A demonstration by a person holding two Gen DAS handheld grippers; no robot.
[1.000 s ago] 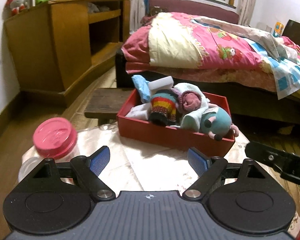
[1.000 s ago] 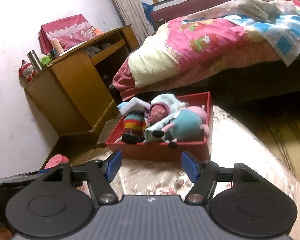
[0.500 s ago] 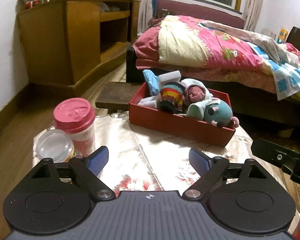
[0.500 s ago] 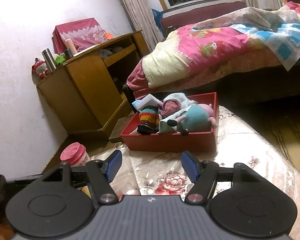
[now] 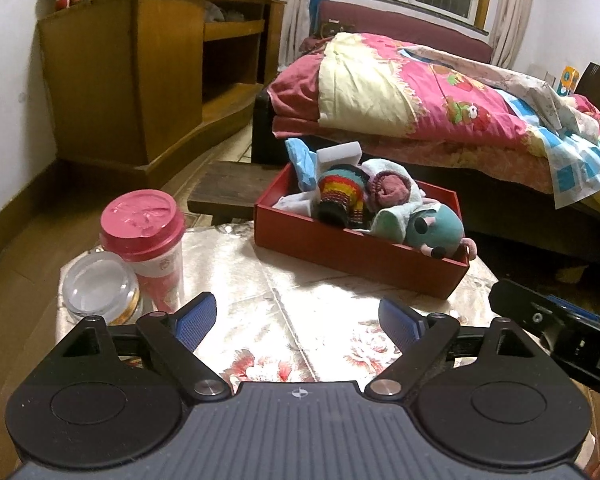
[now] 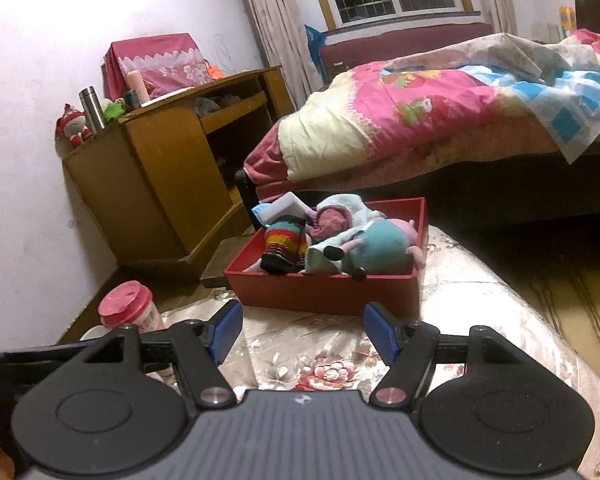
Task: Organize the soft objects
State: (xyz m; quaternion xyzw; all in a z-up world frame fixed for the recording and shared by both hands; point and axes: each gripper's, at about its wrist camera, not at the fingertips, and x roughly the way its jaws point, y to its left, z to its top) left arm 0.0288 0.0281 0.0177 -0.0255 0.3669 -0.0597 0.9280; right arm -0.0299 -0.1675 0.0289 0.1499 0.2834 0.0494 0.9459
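Note:
A red box [image 5: 340, 248] [image 6: 320, 292] sits at the far side of a floral-covered table [image 5: 260, 300] [image 6: 480, 300]. It holds soft things: a striped knit piece [image 5: 340, 196] [image 6: 284, 244], a teal plush toy [image 5: 432, 228] [image 6: 380, 248], a maroon rolled cloth [image 5: 388, 190] [image 6: 332, 220], pale cloths and a blue cloth [image 5: 304, 160]. My left gripper [image 5: 300, 320] is open and empty, well short of the box. My right gripper [image 6: 304, 328] is open and empty, also short of it.
A pink-lidded cup [image 5: 148, 236] [image 6: 126, 310] and a clear-lidded jar [image 5: 100, 284] stand at the table's left. A wooden cabinet [image 5: 148, 72] is at the left, a bed with pink quilt [image 5: 420, 96] behind. A dark low bench [image 5: 228, 188] lies beyond the table.
Both grippers have pulled back and up from the red box, which now looks smaller and farther. The cup and jar have come fully into view. Both stay open and empty.

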